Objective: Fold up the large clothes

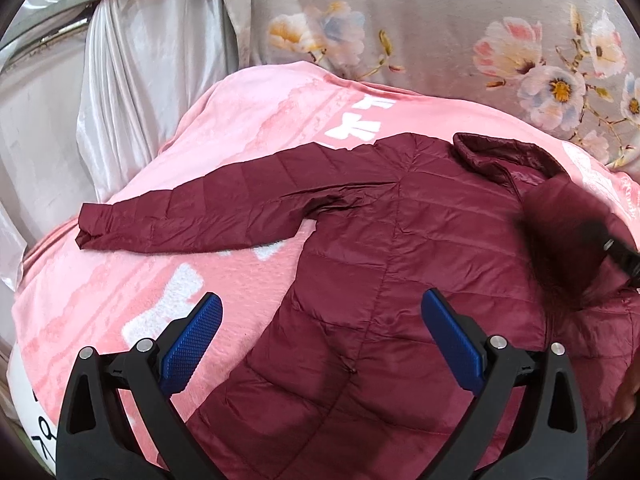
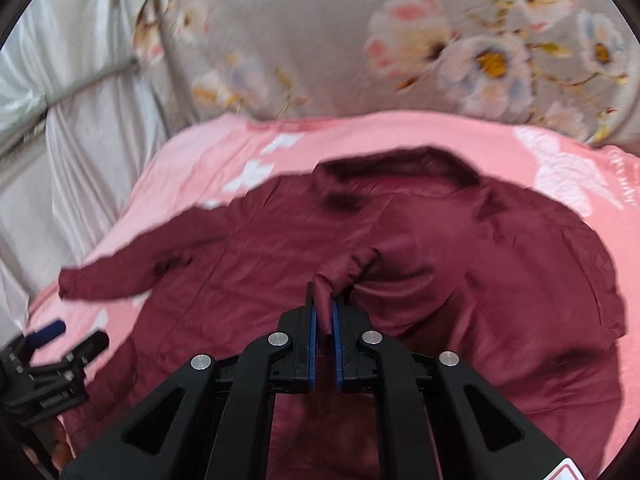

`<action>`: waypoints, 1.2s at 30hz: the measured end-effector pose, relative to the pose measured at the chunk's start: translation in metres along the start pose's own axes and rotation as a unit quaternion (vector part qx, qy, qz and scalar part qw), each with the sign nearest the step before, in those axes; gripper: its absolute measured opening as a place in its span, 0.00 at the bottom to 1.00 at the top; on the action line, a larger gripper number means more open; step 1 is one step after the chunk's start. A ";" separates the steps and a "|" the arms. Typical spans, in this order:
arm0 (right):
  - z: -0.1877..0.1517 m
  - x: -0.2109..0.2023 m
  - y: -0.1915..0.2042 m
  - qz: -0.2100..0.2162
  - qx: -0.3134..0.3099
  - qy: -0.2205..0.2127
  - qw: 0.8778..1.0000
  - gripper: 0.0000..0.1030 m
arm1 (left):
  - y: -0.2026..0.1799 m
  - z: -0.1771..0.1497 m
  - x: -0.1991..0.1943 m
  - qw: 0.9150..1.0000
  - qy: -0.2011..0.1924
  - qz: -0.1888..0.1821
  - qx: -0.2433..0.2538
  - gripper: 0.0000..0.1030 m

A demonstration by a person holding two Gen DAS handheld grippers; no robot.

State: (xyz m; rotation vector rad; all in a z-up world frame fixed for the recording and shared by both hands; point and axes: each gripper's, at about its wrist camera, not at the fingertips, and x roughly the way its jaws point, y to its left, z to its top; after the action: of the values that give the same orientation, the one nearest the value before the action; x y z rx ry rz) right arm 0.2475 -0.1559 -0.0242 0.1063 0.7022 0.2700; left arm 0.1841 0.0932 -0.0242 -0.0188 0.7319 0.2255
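The right gripper point(image 2: 324, 312) is clenched on the cuff of the maroon jacket's point(image 1: 400, 240) right sleeve point(image 2: 352, 268), lifted over its body. The left gripper point(image 1: 320, 320) hangs released above the near hem. The jacket lies spread on a pink blanket point(image 1: 200, 140), left sleeve point(image 1: 192, 208) stretched out left.

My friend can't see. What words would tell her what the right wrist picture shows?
The right claw is shut on the cuff of a dark red puffy jacket spread on a pink blanket. The other sleeve stretches left, and the left claw shows at the left edge.
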 end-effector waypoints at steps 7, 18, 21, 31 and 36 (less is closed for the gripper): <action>-0.013 0.019 0.032 0.022 -0.039 0.026 0.999 0.21 | -0.001 -0.001 0.009 1.000 0.010 -0.025 -0.005 0.95; -0.025 -0.026 0.035 0.076 -0.059 -0.017 0.995 0.45 | 0.004 0.002 0.014 0.997 0.034 -0.063 -0.042 0.95; -0.026 -0.041 0.003 0.066 0.005 -0.025 0.998 0.45 | 0.005 0.004 0.014 0.995 0.041 -0.076 -0.054 0.95; -0.037 -0.089 -0.143 -0.104 0.189 -0.035 0.976 0.45 | -0.047 0.012 0.089 0.959 0.174 -0.201 -0.101 0.94; -0.040 -0.080 -0.207 -0.105 0.276 -0.023 0.955 0.46 | -0.063 0.016 0.097 0.961 0.159 -0.205 -0.096 0.45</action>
State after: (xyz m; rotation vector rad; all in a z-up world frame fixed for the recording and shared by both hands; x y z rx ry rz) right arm 0.2065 -0.3768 -0.0433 0.5652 0.7205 -0.1400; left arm 0.2779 0.0525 -0.0801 -0.3955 1.0056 -0.1089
